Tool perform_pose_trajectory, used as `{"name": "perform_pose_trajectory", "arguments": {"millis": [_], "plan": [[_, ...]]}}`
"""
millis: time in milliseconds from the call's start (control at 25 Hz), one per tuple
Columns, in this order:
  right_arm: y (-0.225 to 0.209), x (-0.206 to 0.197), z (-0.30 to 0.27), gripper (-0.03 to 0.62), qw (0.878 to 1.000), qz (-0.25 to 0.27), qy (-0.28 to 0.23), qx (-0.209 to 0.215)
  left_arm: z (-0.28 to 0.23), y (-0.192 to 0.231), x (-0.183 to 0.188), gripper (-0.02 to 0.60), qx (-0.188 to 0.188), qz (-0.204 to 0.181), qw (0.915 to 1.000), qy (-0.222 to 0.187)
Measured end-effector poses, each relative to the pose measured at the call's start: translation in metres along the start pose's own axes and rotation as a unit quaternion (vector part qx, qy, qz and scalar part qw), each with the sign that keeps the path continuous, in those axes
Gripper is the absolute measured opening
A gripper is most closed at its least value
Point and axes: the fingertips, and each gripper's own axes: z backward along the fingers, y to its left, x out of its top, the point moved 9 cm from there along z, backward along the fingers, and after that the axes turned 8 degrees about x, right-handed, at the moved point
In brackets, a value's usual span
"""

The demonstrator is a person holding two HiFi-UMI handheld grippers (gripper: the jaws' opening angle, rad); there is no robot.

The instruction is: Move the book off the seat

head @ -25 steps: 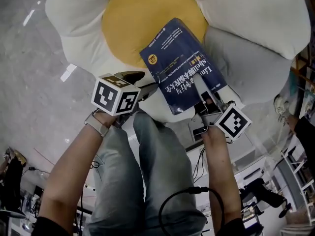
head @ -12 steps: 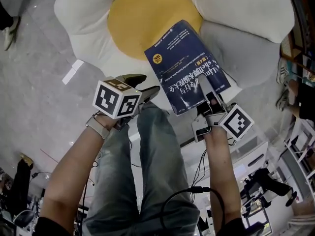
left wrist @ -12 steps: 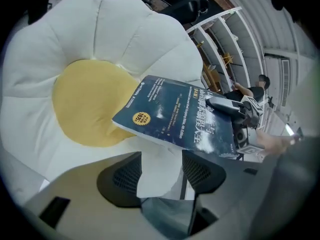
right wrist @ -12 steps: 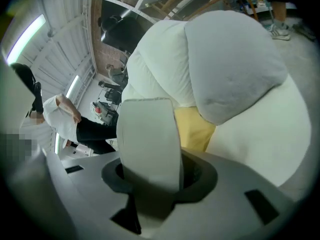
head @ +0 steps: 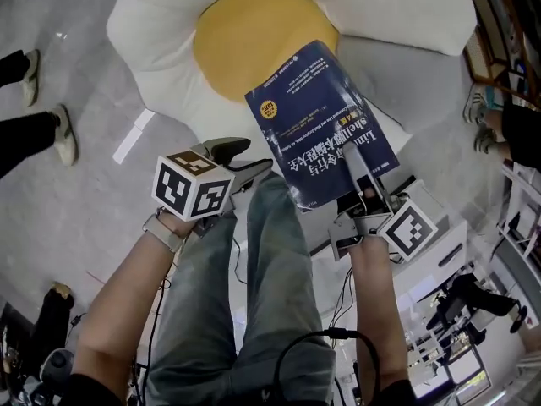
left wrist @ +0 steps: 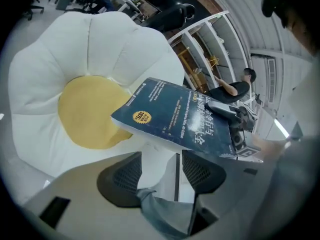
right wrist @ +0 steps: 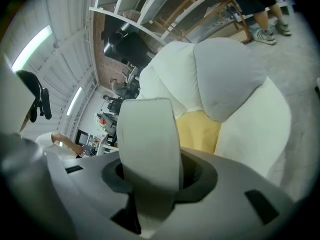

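The dark blue book [head: 321, 125] hangs tilted over the front right of the flower-shaped seat [head: 397, 7], which has white petals and a yellow centre [head: 254, 41]. My right gripper [head: 359, 172] is shut on the book's near end. In the right gripper view the book's white page edge [right wrist: 149, 139] fills the gap between the jaws of that gripper [right wrist: 150, 176]. My left gripper [head: 241, 157] is open and empty, left of the book and near the seat's front edge. From the left gripper [left wrist: 159, 171] the book [left wrist: 175, 116] shows above the seat [left wrist: 90, 111].
The holder's jeans-clad legs [head: 254, 294] and a black cable [head: 338, 337] fill the lower middle. A bystander's shoes [head: 42, 134] stand on the grey floor at the left. White furniture [head: 439, 252] and shelves [head: 520, 201] crowd the right side.
The book stays in the right gripper at about the same spot. The head view has drifted, and a bystander's feet have come into view at the left.
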Motion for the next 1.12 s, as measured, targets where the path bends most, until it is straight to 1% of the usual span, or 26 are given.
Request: {"name": "perform_pose_trajectory", "arguments": {"millis": [200, 400, 520, 640, 680, 720, 760, 800, 840, 880, 960, 1040, 1120], "plan": [[0.003, -0.006, 0.006, 0.17, 0.999, -0.024, -0.042, 0.005, 0.003, 0.0, 0.011, 0.245, -0.022, -0.034, 0.9991, -0.008], [-0.001, -0.008, 0.017, 0.17, 0.995, -0.052, -0.09, 0.003, 0.001, -0.007, 0.027, 0.244, -0.028, -0.07, 0.997, -0.017], [-0.003, -0.016, 0.027, 0.17, 0.99, -0.06, -0.125, 0.006, -0.003, -0.01, 0.026, 0.244, -0.056, -0.09, 0.9941, -0.023], [0.003, -0.036, 0.021, 0.17, 0.987, -0.067, -0.148, 0.006, 0.005, 0.001, 0.019, 0.244, -0.073, -0.121, 0.9898, -0.019], [0.004, -0.039, 0.018, 0.172, 0.988, -0.064, -0.143, 0.005, 0.003, 0.004, 0.013, 0.244, -0.076, -0.117, 0.9899, -0.026], [0.004, -0.031, 0.016, 0.17, 0.991, -0.051, -0.122, 0.004, -0.005, 0.0, 0.005, 0.244, -0.078, -0.094, 0.9913, -0.05], [0.004, -0.014, 0.015, 0.172, 0.996, -0.028, -0.084, 0.003, -0.019, -0.01, -0.003, 0.244, -0.078, -0.053, 0.9915, -0.09], [0.003, 0.004, 0.012, 0.17, 0.999, -0.004, -0.043, 0.004, -0.032, -0.02, -0.01, 0.244, -0.077, -0.012, 0.9886, -0.129], [0.003, 0.015, 0.008, 0.17, 1.0, 0.014, -0.013, 0.004, -0.038, -0.022, -0.018, 0.245, -0.076, 0.013, 0.9854, -0.152], [0.002, 0.015, 0.005, 0.17, 1.0, 0.02, 0.002, 0.005, -0.039, -0.018, -0.027, 0.244, -0.074, 0.021, 0.9843, -0.159], [0.002, 0.002, 0.002, 0.17, 1.0, 0.014, 0.002, 0.004, -0.034, -0.006, -0.04, 0.244, -0.07, 0.012, 0.9865, -0.147], [0.001, -0.007, 0.001, 0.172, 1.0, 0.005, -0.008, 0.007, -0.032, 0.0, -0.043, 0.245, -0.069, -0.002, 0.9891, -0.13], [-0.002, -0.006, -0.001, 0.172, 1.0, -0.006, -0.011, 0.017, -0.032, -0.001, -0.039, 0.244, -0.065, -0.008, 0.9909, -0.117]]}}
